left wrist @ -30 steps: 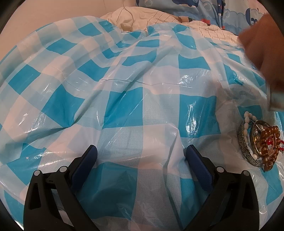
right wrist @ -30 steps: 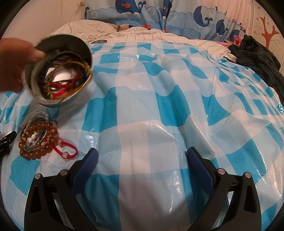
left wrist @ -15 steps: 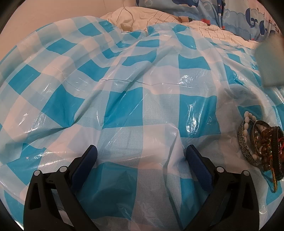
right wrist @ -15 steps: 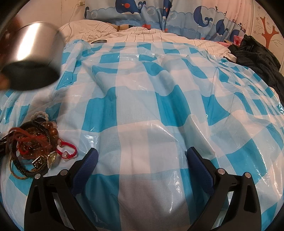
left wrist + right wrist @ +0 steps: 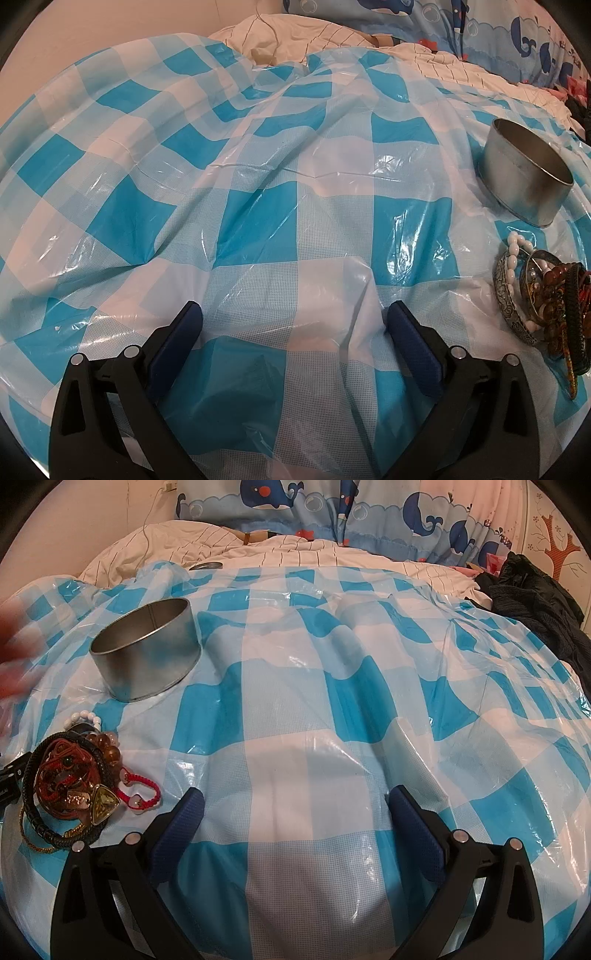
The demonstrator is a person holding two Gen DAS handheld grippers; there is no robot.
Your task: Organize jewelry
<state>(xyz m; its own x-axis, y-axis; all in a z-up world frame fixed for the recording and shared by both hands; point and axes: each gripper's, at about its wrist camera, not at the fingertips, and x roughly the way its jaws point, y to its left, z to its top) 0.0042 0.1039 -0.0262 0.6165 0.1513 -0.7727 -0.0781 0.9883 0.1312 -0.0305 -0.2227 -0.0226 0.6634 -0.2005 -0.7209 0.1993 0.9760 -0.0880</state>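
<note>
A pile of jewelry (image 5: 70, 779) lies on the blue-and-white checked plastic sheet (image 5: 332, 738): a black braided bangle, brown beads, white beads, red cords and a yellow triangular pendant. The same pile (image 5: 543, 299) shows at the far right of the left wrist view, with a silver bangle outermost. A round metal tin (image 5: 146, 653) stands upright just behind the pile, its inside hidden; it appears again as the tin (image 5: 524, 173). My left gripper (image 5: 295, 343) is open, left of the pile. My right gripper (image 5: 295, 823) is open, right of the pile.
A blurred hand (image 5: 11, 657) is at the left edge of the right wrist view, apart from the tin. Dark clothing (image 5: 535, 602) lies at the back right. Whale-print bedding (image 5: 332, 513) and a striped quilt (image 5: 184, 542) lie behind the sheet.
The hand tipped the tin, spilling more jewelry onto the pile, then set the tin upright behind it and drew back left. Neither gripper has moved.
</note>
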